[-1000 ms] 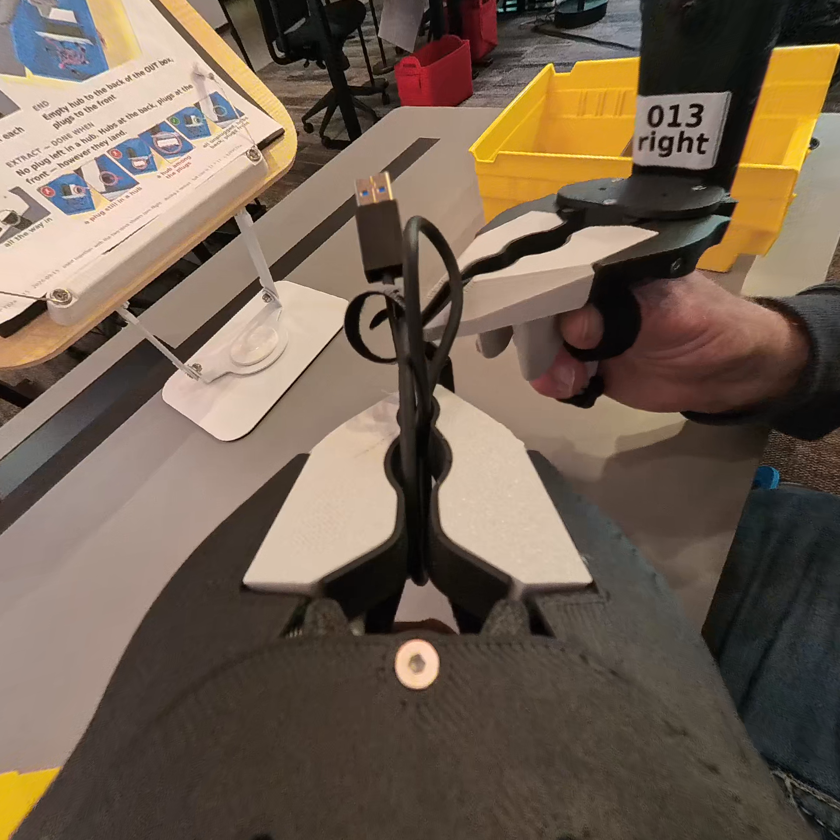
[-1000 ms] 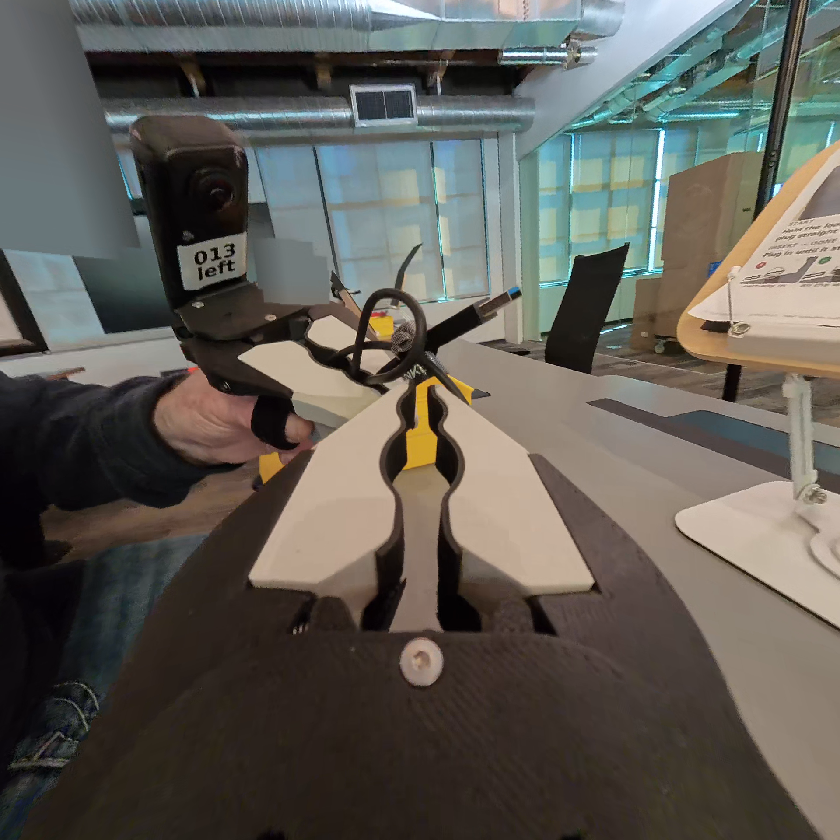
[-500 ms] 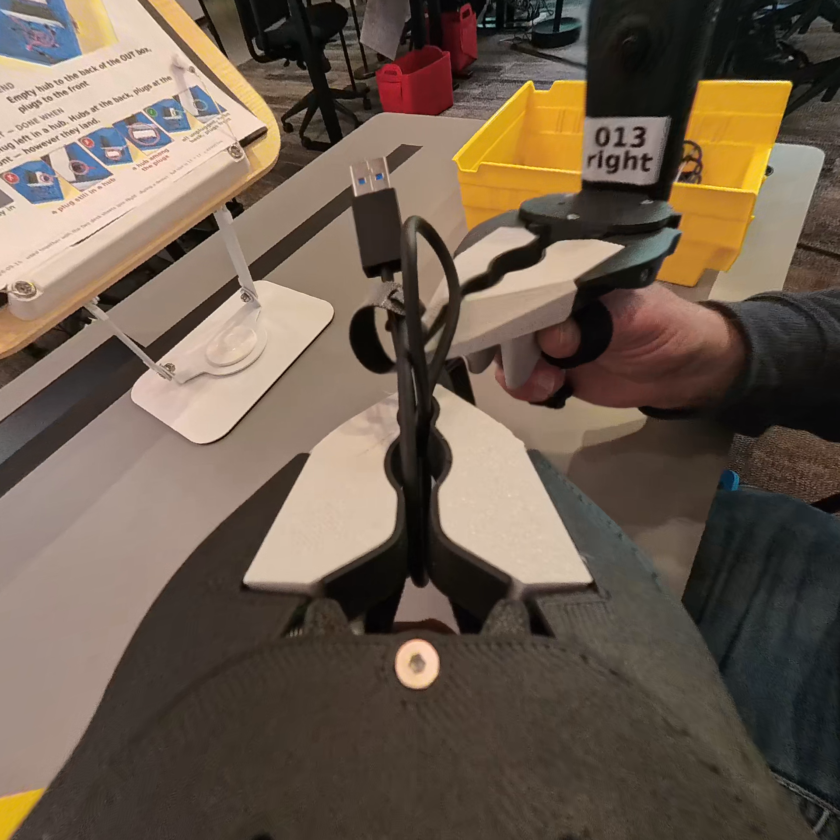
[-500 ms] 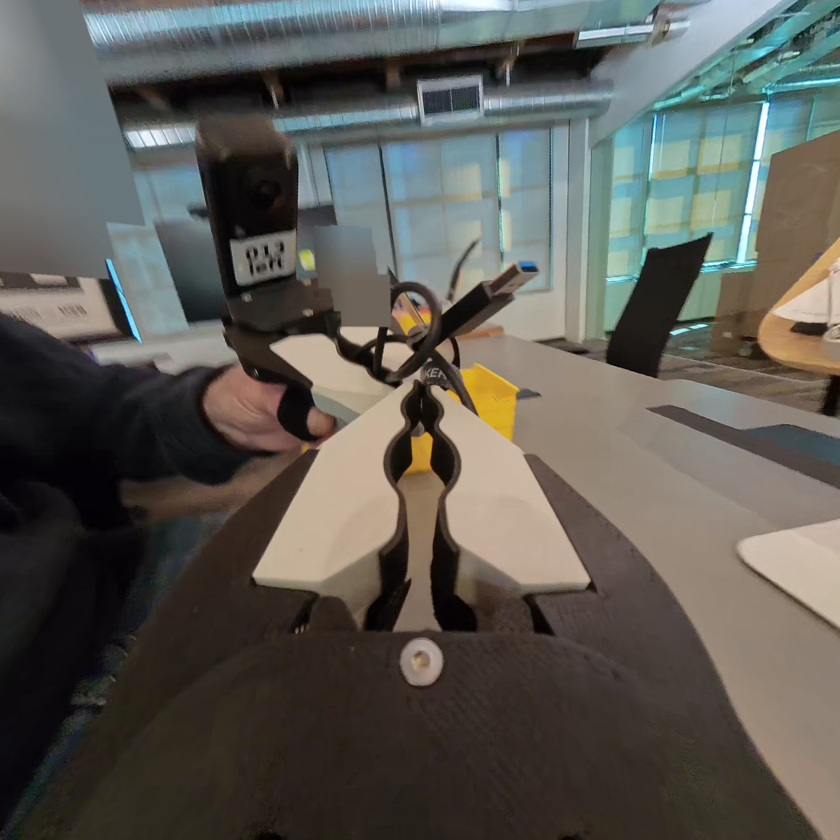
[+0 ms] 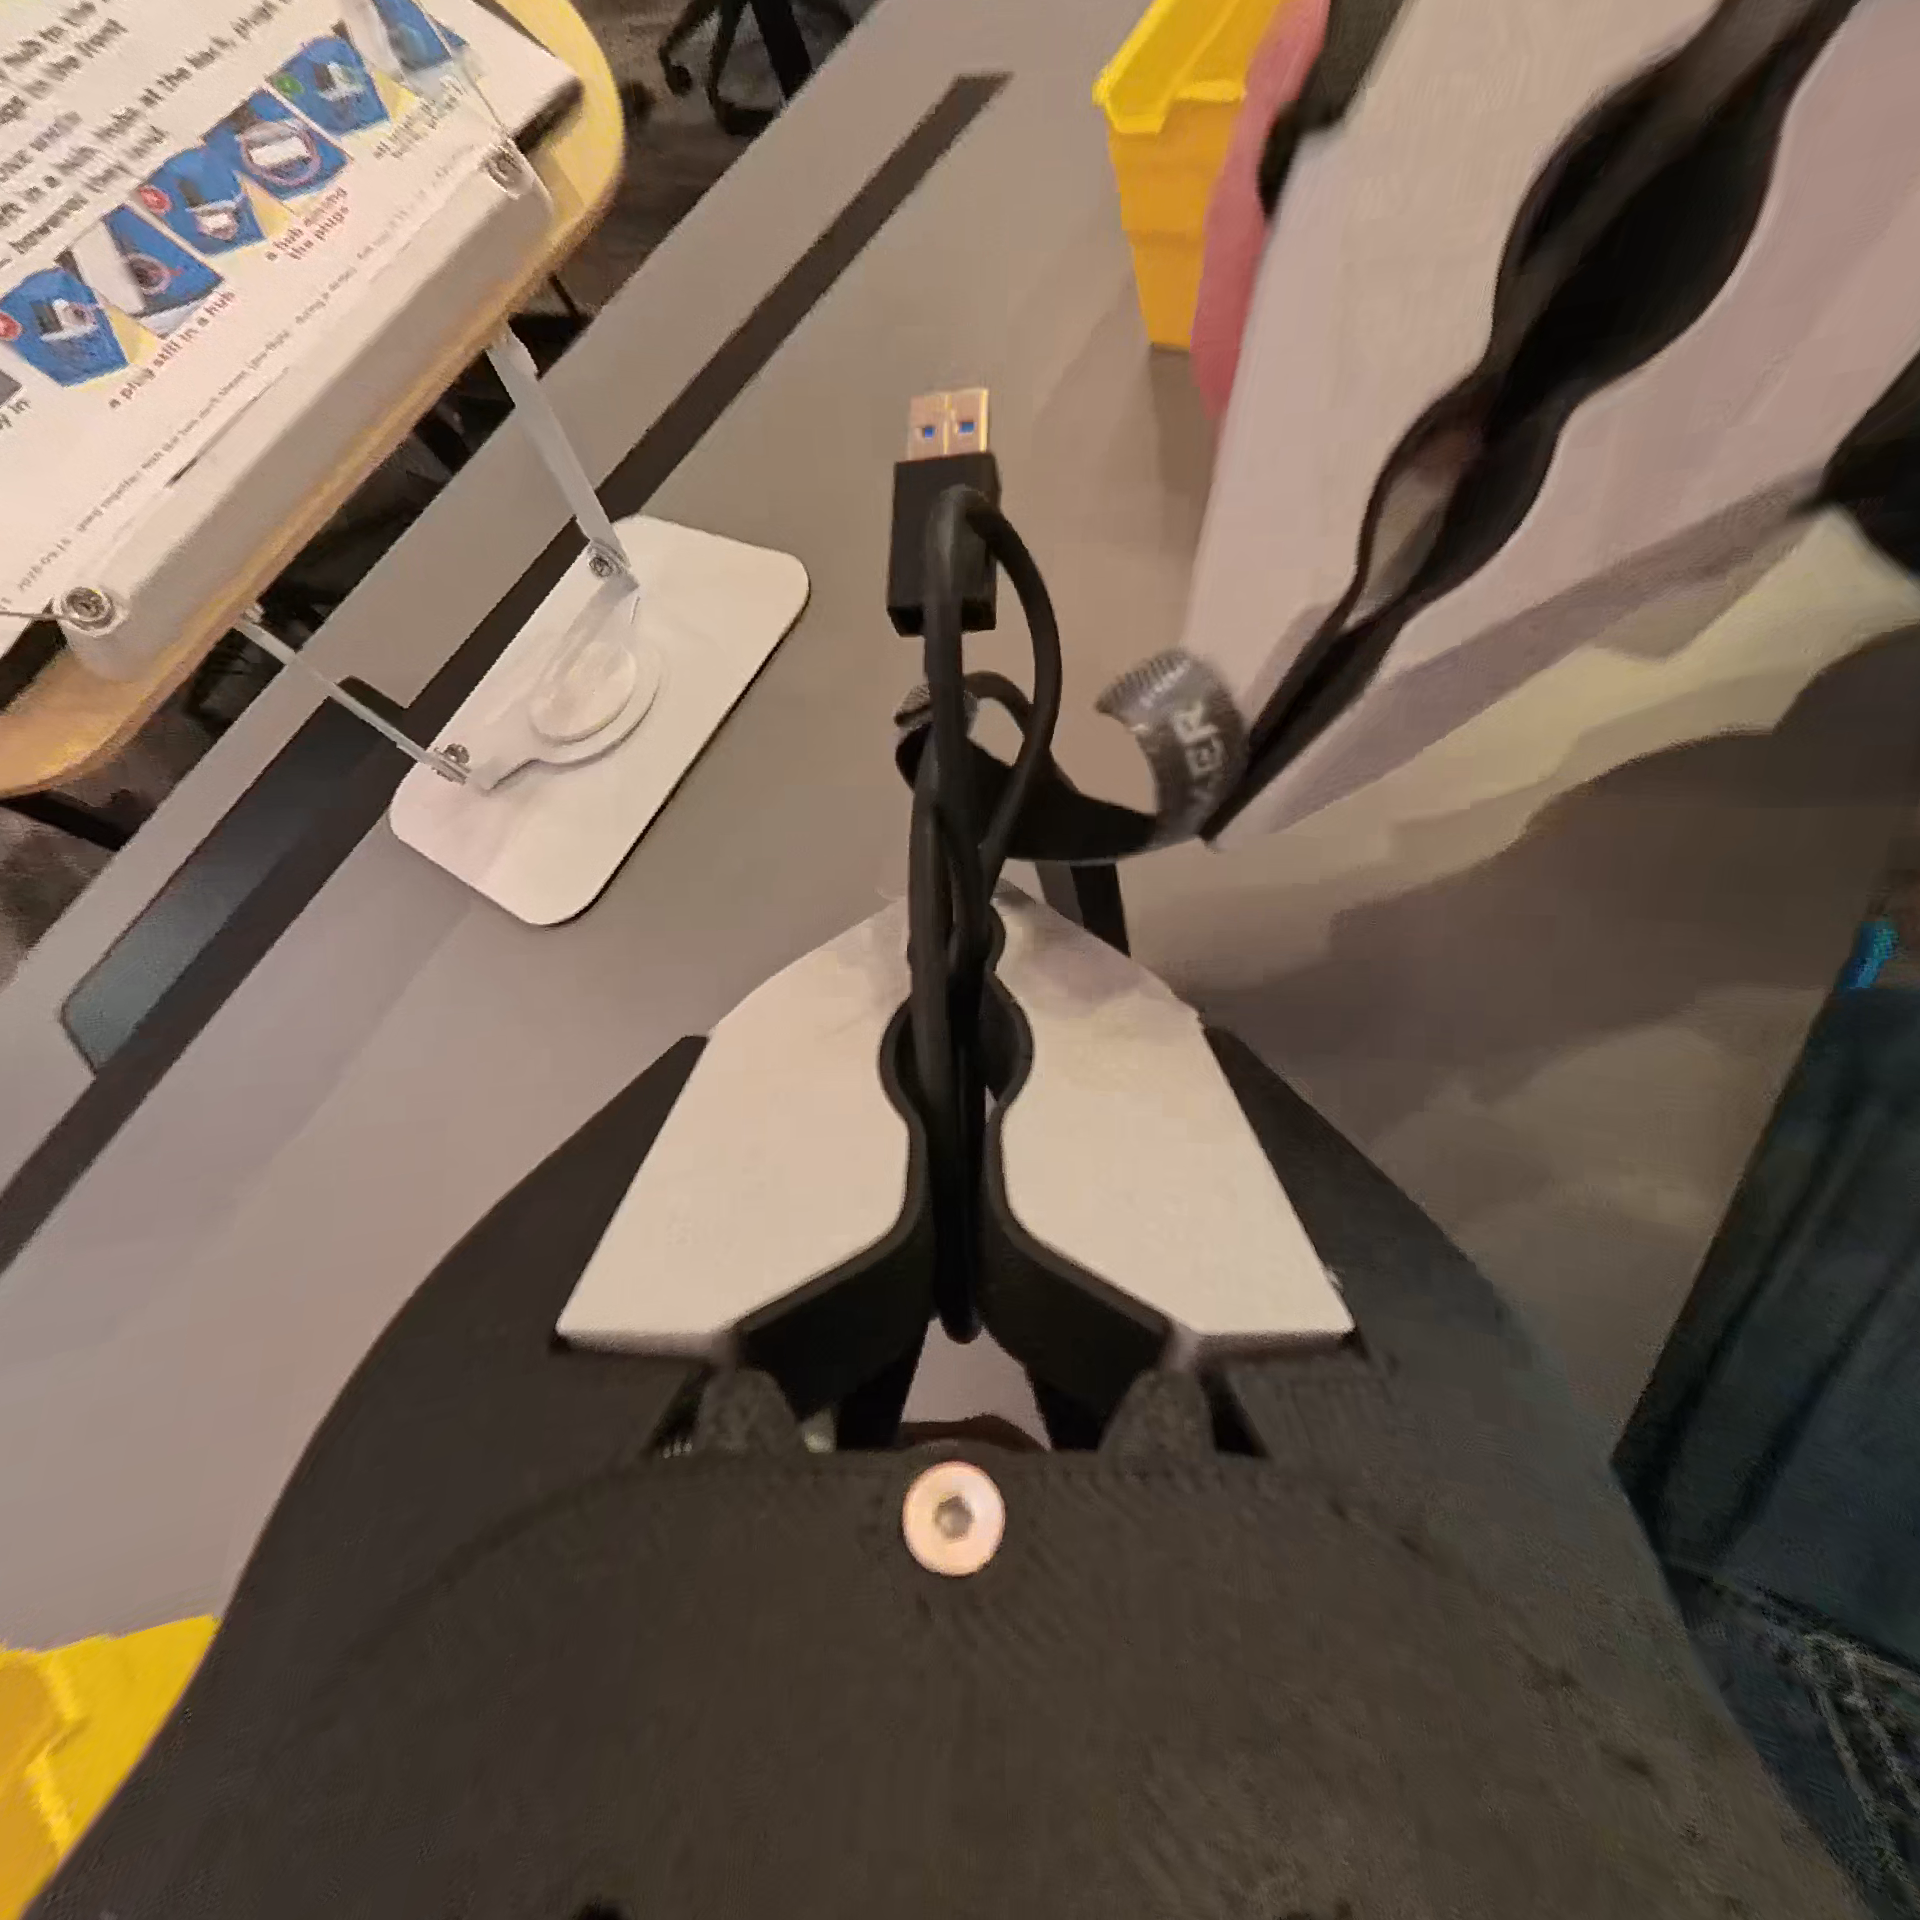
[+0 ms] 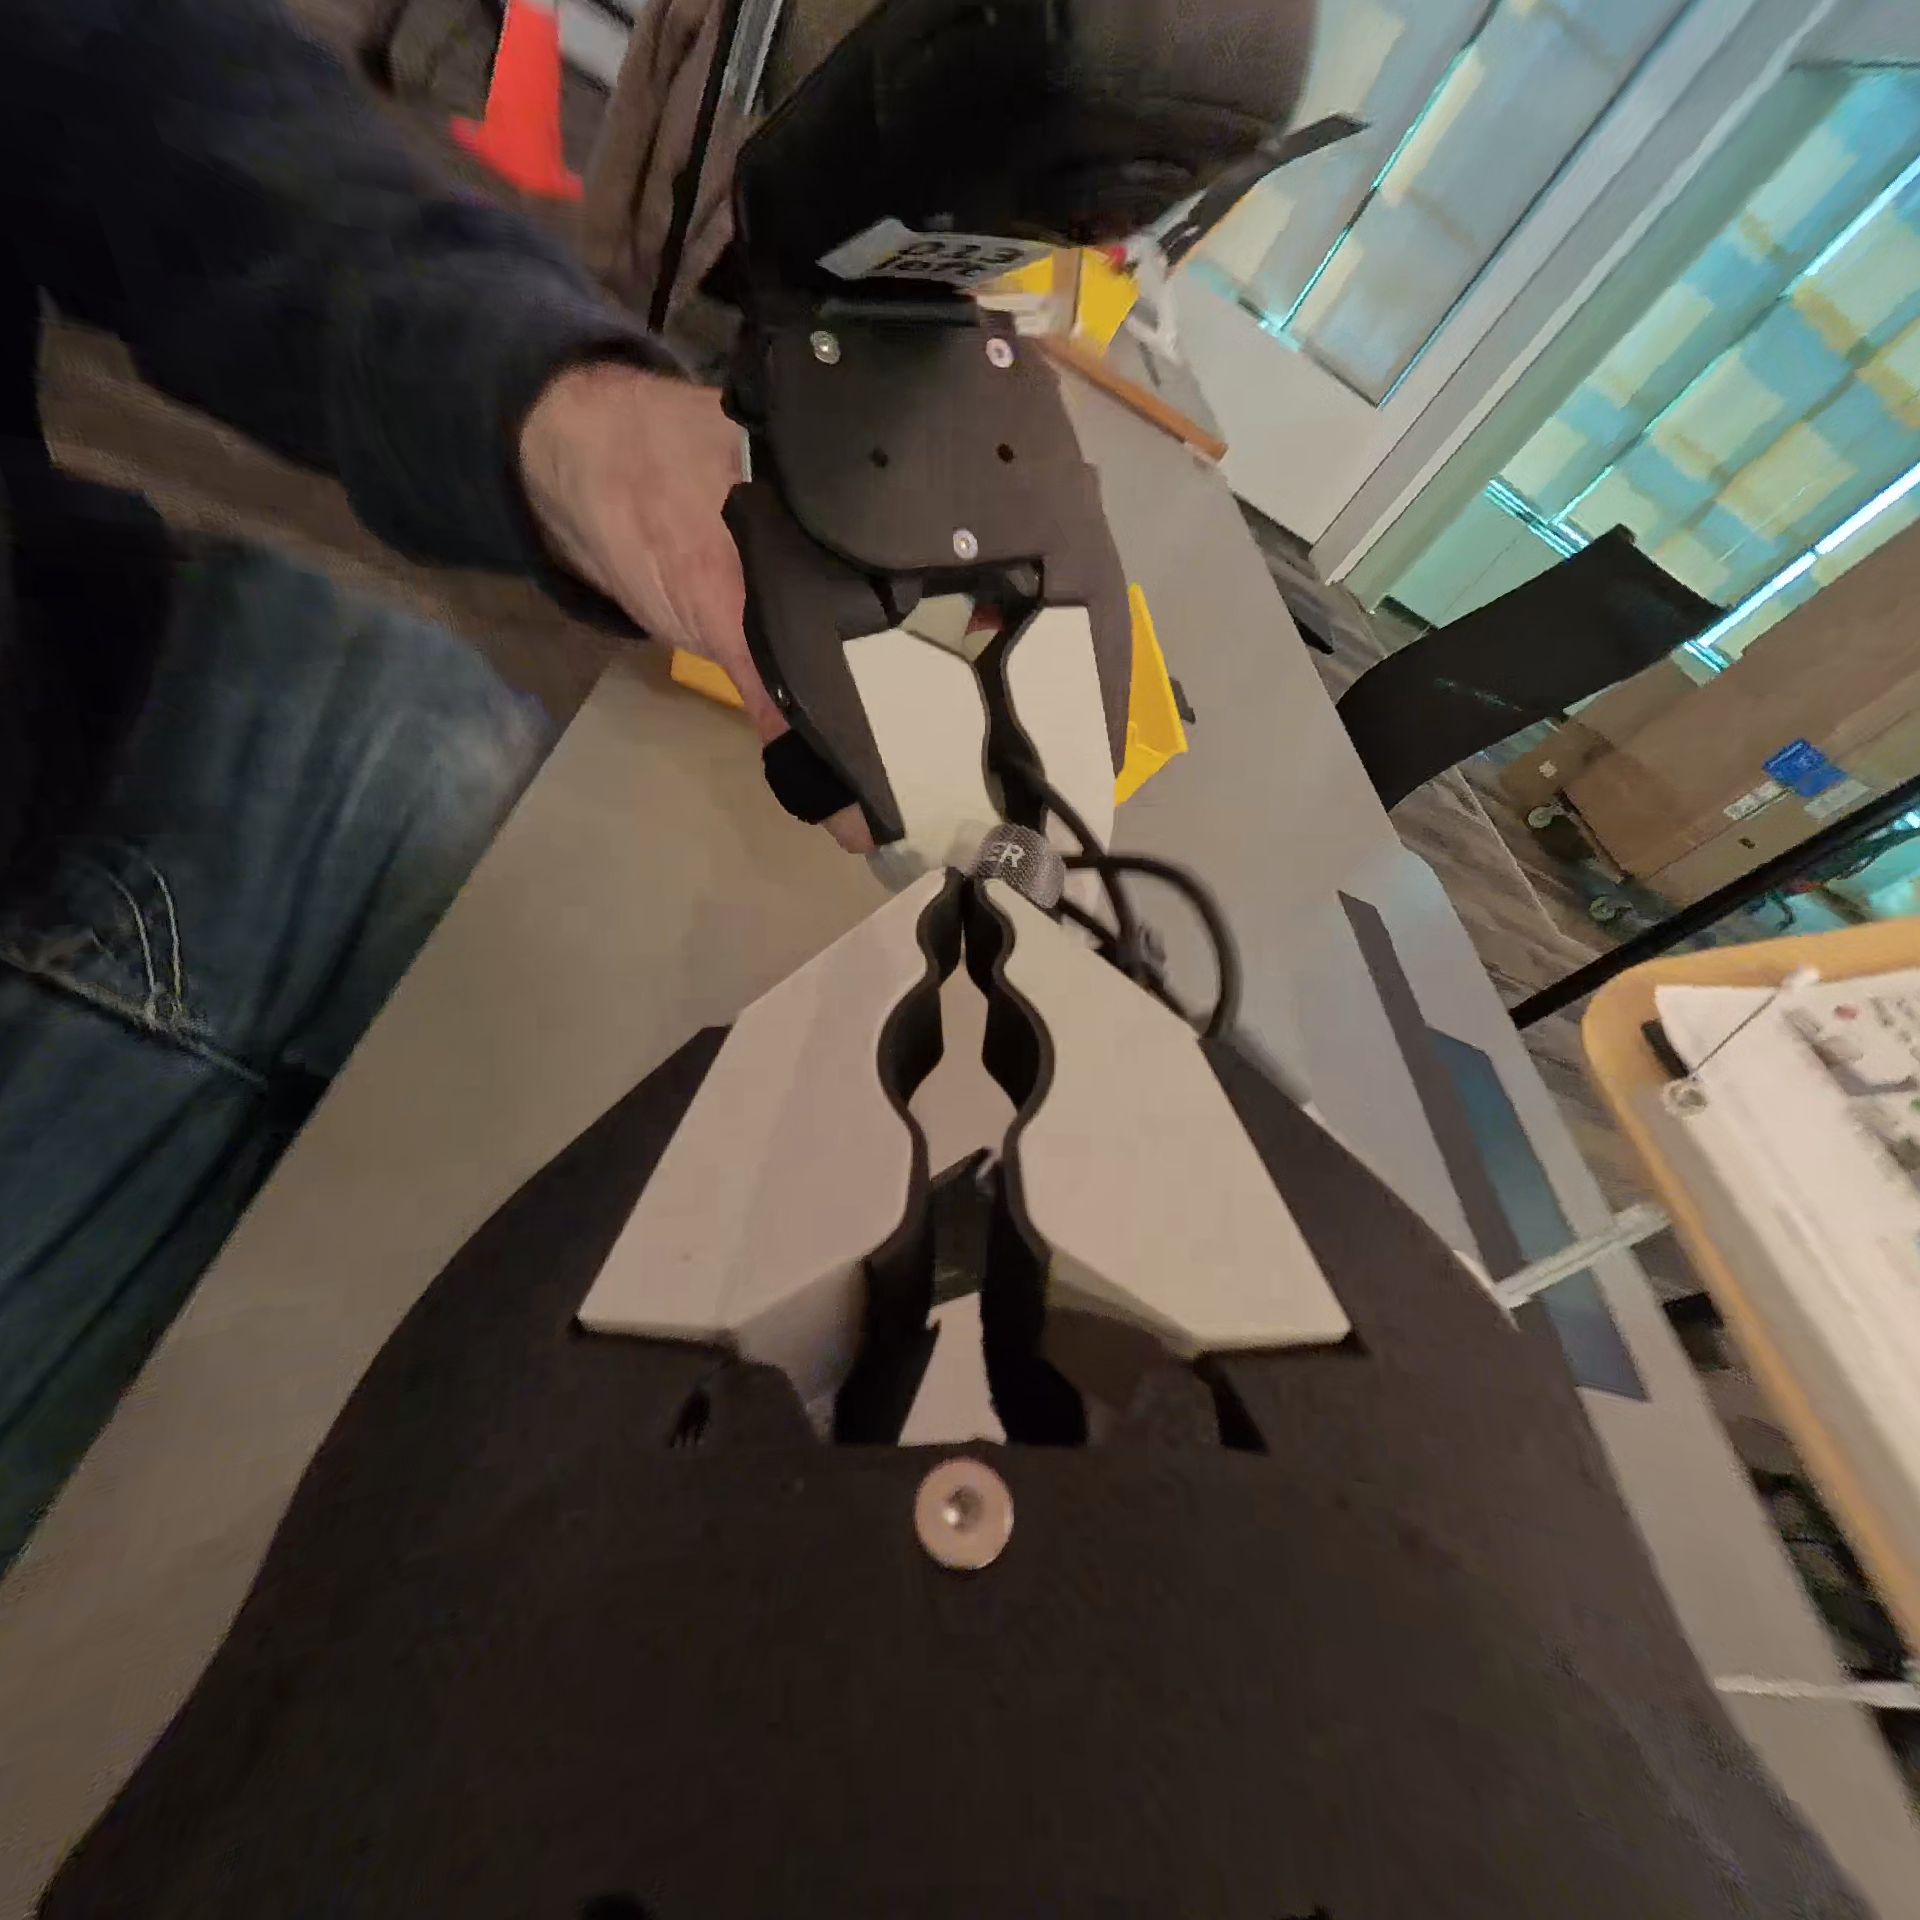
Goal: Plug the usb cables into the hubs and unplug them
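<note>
Cable (image 5: pixel 951 1091), black and folded into a bundle, is clamped between the closed white fingers of the left gripper (image 5: pixel 951 925), and it stands up out of the tips. Its USB plug (image 5: pixel 943 520) points away from the gripper, above the grey table (image 5: pixel 260 1091), with the metal end and blue insert on top. The right gripper (image 6: pixel 961 888) comes from the right side of the left wrist view, very near and blurred. Its jaws are pressed together at the tips on the end of a black strap (image 5: pixel 1174 717) (it looks like a hook-and-loop tie), which goes around the cable bundle just above the left gripper's tips. In the right wrist view the same strap (image 6: pixel 1018 857) sits right at the tips, and the cable loops (image 6: pixel 1174 935) hang beside it to the right.

A document stand (image 5: pixel 592 717) with a white base is near the far left edge of the table and carries an instruction sheet (image 5: pixel 229 260). A yellow bin (image 5: pixel 1174 177) stands toward the far right edge, partly hidden behind the right gripper. Another yellow bin corner (image 5: pixel 62 1745) shows at the near left. The person's hand (image 6: pixel 644 540) holds the left gripper's handle, with a dark sleeve (image 6: pixel 312 312) above jeans (image 6: pixel 187 883). No hub can be seen in either view.
</note>
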{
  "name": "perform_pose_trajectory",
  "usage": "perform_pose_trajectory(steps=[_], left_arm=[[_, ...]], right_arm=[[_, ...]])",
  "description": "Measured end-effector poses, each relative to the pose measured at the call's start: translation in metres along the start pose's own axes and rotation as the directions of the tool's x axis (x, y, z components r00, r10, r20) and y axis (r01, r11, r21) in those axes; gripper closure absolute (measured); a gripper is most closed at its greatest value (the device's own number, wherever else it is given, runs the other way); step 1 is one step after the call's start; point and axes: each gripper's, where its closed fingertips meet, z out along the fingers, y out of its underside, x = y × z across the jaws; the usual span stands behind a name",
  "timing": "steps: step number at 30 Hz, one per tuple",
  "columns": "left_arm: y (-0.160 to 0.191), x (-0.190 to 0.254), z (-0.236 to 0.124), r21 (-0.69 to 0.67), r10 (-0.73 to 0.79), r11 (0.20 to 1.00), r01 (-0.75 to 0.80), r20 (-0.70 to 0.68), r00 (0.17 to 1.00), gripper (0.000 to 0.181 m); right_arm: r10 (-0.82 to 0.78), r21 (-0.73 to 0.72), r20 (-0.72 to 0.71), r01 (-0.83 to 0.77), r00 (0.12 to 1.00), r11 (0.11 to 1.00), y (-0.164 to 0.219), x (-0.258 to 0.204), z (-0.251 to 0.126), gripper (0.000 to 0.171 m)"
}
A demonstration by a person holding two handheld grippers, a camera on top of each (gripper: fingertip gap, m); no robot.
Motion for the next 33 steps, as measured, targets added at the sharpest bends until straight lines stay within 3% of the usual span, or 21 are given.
perform_pose_trajectory(steps=[7,11,16,24,33], left_arm=[[0.006,0.016,0.002,-0.067,0.138,0.988,-0.141,-0.052,0.989,0.181],[0.004,0.026,0.0,-0.06,0.309,0.948,-0.313,-0.069,0.949,0.181],[0.004,0.017,-0.003,-0.083,0.46,0.886,-0.457,0.016,0.888,0.181],[0.004,0.004,-0.003,-0.134,0.587,0.809,-0.572,0.136,0.798,0.181],[-0.007,-0.001,-0.008,-0.158,0.706,0.702,-0.695,0.285,0.648,0.181]], right_arm=[[-0.112,-0.095,0.117,0.123,0.987,0.988,-0.008,0.003,0.003,0.171],[0.021,-0.058,0.186,-0.01,0.982,0.998,-0.013,0.011,0.002,0.171],[0.231,-0.064,0.237,-0.222,0.944,0.973,-0.005,0.018,0.004,0.171],[0.422,-0.161,0.21,-0.394,0.882,0.905,0.012,0.023,0.006,0.171],[0.479,-0.378,0.236,-0.374,0.845,0.847,0.027,0.018,0.009,0.171]])
